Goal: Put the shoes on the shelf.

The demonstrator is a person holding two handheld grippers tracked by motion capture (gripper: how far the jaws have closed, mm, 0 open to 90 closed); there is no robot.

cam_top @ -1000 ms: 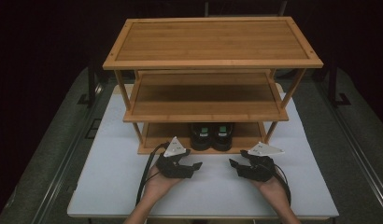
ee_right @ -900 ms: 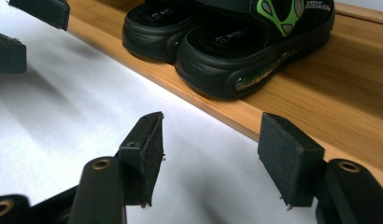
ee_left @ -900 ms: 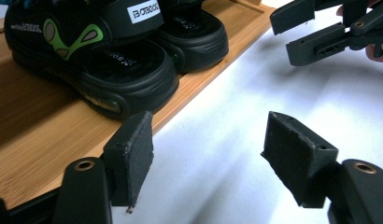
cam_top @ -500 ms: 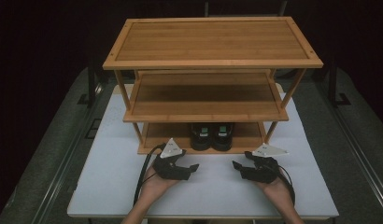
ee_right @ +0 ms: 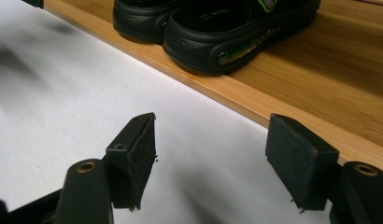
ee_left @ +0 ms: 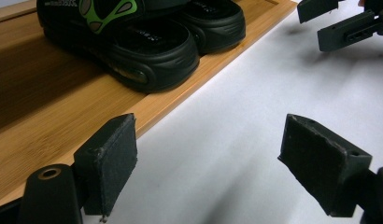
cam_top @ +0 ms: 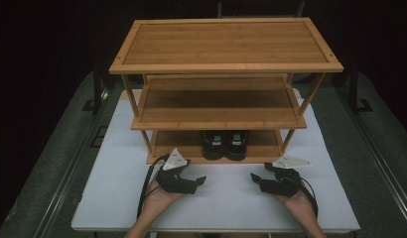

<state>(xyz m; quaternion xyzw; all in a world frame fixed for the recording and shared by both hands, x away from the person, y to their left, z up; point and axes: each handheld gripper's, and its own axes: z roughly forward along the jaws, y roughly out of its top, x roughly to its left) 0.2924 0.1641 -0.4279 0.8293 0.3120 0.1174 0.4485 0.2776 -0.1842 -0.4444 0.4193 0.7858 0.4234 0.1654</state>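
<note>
On the bamboo rack's bottom shelf (cam_top: 181, 144): black rubber sandals (cam_top: 225, 145) paired | left gripper (cam_top: 199, 181), right gripper (cam_top: 255, 181): jaws just widened, empty | approach heels level, one sandal each.

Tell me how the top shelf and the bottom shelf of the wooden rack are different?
The top shelf is bare, while the bottom shelf holds a pair of black sandals. The top shelf sits open to the light; the bottom shelf lies shaded under the middle shelf, right on the white table. Both are the same light wood with raised rims.
</note>
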